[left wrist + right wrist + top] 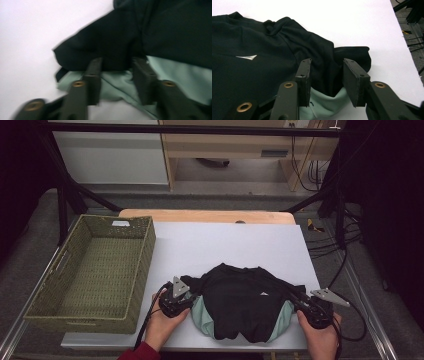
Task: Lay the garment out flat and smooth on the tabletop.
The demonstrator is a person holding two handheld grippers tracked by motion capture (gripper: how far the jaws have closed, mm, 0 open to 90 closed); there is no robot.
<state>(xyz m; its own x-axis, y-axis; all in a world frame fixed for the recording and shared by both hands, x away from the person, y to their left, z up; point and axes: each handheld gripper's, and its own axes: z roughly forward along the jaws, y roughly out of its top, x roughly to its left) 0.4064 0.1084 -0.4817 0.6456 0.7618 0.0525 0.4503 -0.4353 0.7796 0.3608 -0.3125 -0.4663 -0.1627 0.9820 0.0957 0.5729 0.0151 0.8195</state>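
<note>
A black garment (245, 300) lies bunched over a mint-green one (201, 316) near the front of the white-covered table (225, 245). My left gripper (189, 296) is at the pile's left edge. In the left gripper view it (116, 62) stands open, with a black sleeve (105, 42) and the mint cloth (115, 85) lying between its jaws. My right gripper (300, 304) is at the pile's right edge. It (325, 62) is open too, its jaws on either side of a black fold (329, 65) with the mint hem (327, 102) under it. A small white logo (247, 57) marks the black garment.
A woven green basket (145, 250) stands on the table's left side, with nothing in it. The back half of the white sheet is bare. Cables (330, 245) run over the floor beyond the right edge. A wooden strip (205, 215) marks the far edge.
</note>
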